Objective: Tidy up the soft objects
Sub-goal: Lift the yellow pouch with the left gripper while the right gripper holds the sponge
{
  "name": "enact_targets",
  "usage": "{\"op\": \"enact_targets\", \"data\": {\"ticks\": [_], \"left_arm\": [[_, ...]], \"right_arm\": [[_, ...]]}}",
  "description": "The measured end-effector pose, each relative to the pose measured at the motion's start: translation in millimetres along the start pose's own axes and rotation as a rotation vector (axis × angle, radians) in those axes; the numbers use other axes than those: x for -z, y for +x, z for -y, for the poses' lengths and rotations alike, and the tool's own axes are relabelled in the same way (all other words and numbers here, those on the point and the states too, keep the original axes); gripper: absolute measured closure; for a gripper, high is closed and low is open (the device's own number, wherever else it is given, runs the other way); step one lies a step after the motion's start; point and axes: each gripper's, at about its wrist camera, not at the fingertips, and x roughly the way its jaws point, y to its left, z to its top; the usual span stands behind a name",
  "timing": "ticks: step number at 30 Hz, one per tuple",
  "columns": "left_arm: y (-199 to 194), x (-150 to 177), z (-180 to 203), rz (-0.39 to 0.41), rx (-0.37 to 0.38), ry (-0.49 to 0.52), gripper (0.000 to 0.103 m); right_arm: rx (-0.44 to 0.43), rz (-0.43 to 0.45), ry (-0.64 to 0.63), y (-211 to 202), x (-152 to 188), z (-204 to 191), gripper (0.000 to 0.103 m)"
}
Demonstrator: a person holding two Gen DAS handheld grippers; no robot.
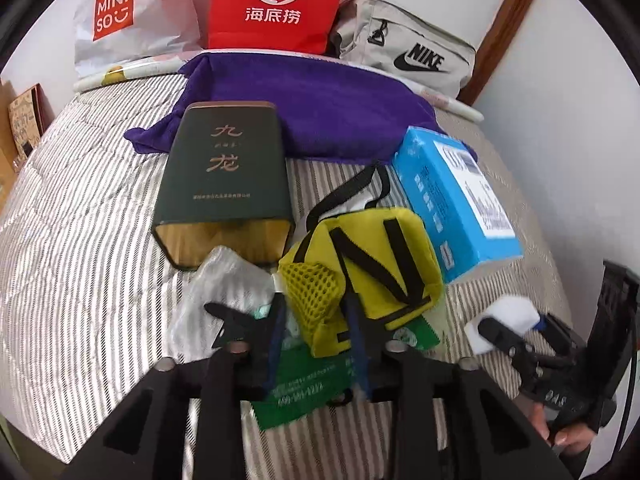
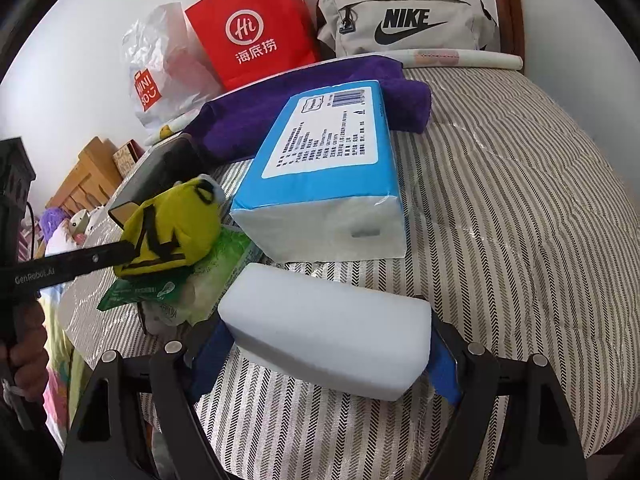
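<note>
A yellow pouch with black straps lies on a green packet on the striped bedcover. My left gripper stands open around the pouch's mesh corner; a gap shows beside the left pad. In the right wrist view one left finger reaches the yellow pouch. My right gripper is shut on a white sponge block, with a pad on each end. The left wrist view shows that sponge block at the lower right.
A dark green tin lies on its side, open end toward me, beside a crumpled white wrap. A blue tissue pack and a purple towel lie behind. Red bag, Miniso bag and Nike bag line the wall.
</note>
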Motion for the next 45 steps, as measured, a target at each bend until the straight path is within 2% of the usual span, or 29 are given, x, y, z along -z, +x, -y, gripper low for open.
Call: {"op": "enact_targets", "data": {"ticks": [2,4,5,6,8,10,11,27,33,37,42,45], "left_arm": [[7,-3,-1,-0.003,0.012,-0.021,0.057],[12,-5,-1,0.009,0.029,-0.031,0.057],[13,-6,0,0.023,0.032,-0.027,0.059],[13,-5,3,0.035,0.023,-0.01,0.071],[10,-5,6,0.05,0.011,0.012,0.073],[2,-5,5,0.07,0.037,0.005,0.077],[-2,-5,4,0.074,0.052,-0.001,0.083],[-68,-24,-14,0.169,0.17,-0.089,0.083],[-86,-36,-14,0.205,0.144,-0.09,0.083],[-96,-46,-15,0.222,0.167,-0.102,0.083],[-103,-48,-14,0.208,0.215,-0.12,0.083],[-92,-39,-16,0.16,0.195,-0.128,0.083]], "right_arm": [[0.002,-0.001,0.001,-1,0,0,0.02],[0.004,-0.003,0.005,-1,0,0,0.02],[0.005,-0.003,0.005,-2,0,0,0.02],[0.007,-0.003,0.005,-2,0,0,0.02],[0.013,-0.002,0.005,-3,-1,-1,0.02],[0.02,0.009,0.001,-8,-1,-2,0.02],[0.023,0.015,-0.002,-11,-1,-3,0.02],[0.047,0.101,-0.027,-58,-17,-14,0.02],[0.043,0.13,-0.022,-73,-21,-13,0.02],[0.045,0.14,-0.026,-78,-22,-15,0.02],[0.034,0.148,-0.027,-83,-24,-18,0.02],[0.028,0.153,-0.038,-85,-23,-22,0.02]]}}
